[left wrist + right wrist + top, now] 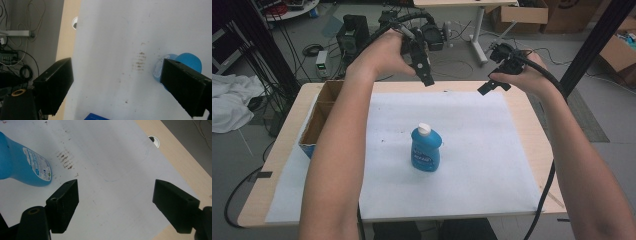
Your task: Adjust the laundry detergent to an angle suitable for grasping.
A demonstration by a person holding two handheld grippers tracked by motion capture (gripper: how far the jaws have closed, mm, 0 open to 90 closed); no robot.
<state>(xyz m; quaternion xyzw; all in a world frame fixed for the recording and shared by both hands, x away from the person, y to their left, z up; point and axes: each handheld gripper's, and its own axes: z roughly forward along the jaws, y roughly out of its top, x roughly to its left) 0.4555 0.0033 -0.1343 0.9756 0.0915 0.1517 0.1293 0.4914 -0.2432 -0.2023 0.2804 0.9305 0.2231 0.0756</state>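
Tabletop (522, 107): pale wood, carrying everything; a grommet hole (154, 140) sits near its far edge.
White sheet (472, 165): covers most of the tabletop, likely as a plain work surface; brownish smudges (65, 158) mark it just beside the bottle.
Cardboard box (319, 117): open, at the far left edge of the tabletop, well apart from the bottle; probably a bin kept out of the way.
Blue bottle (426, 149): stands upright near the middle of the sheet, long axis vertical, white cap (424, 129) pointing up, label facing the near side; nothing touches it.
Left tongs (426, 76): held above the far side of the sheet, aimed down toward the bottle, spread wide with nothing between them.
Right tongs (489, 86): raised at the far right, also spread and empty; both look poised for a reach.
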